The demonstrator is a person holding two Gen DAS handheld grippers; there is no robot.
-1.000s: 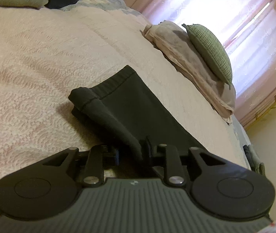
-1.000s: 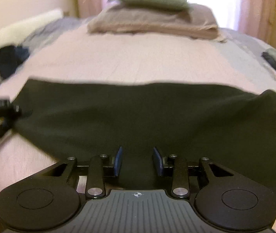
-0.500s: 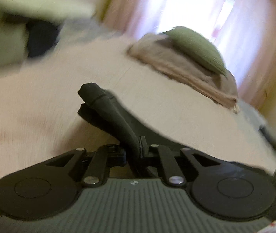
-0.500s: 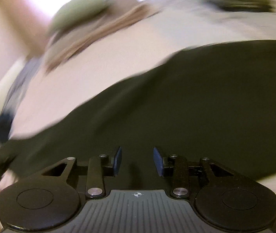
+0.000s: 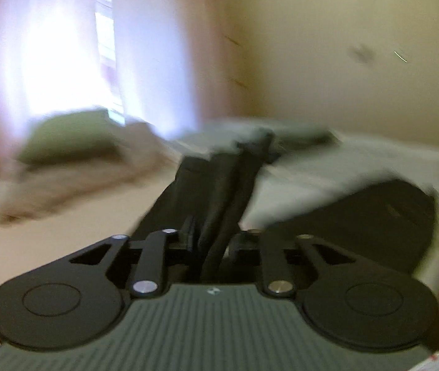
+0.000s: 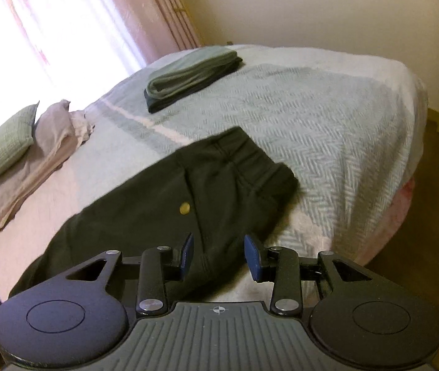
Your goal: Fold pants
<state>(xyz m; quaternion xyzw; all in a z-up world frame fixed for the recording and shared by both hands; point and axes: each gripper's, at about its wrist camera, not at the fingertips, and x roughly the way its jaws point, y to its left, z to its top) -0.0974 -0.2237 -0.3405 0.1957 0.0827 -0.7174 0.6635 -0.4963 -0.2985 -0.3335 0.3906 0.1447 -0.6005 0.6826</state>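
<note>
Dark pants (image 6: 163, 204) lie on the bed, waist end with a brass button (image 6: 184, 207) toward the right edge. My right gripper (image 6: 218, 255) hovers just above that end, open, blue pads (image 6: 188, 252) apart with cloth below them but not pinched. The left wrist view is blurred. A bunched strip of the pants (image 5: 234, 185) runs out of my left gripper (image 5: 213, 241) and hangs lifted over the bed. Its jaws are opening, with the cloth still wedged between them. More of the pants (image 5: 374, 216) lies flat at the right.
A folded stack of green and dark clothes (image 6: 191, 74) sits farther back on the herringbone bedspread (image 6: 327, 117). A green cushion (image 6: 2, 142) on a pillow lies by the curtained window. The bed's rounded edge drops to brown floor (image 6: 429, 216) at the right.
Both views have swung right along the bed. My left gripper carried the pants' end up and across, still in its jaws. My right gripper moved from the middle to the waist end, still open.
</note>
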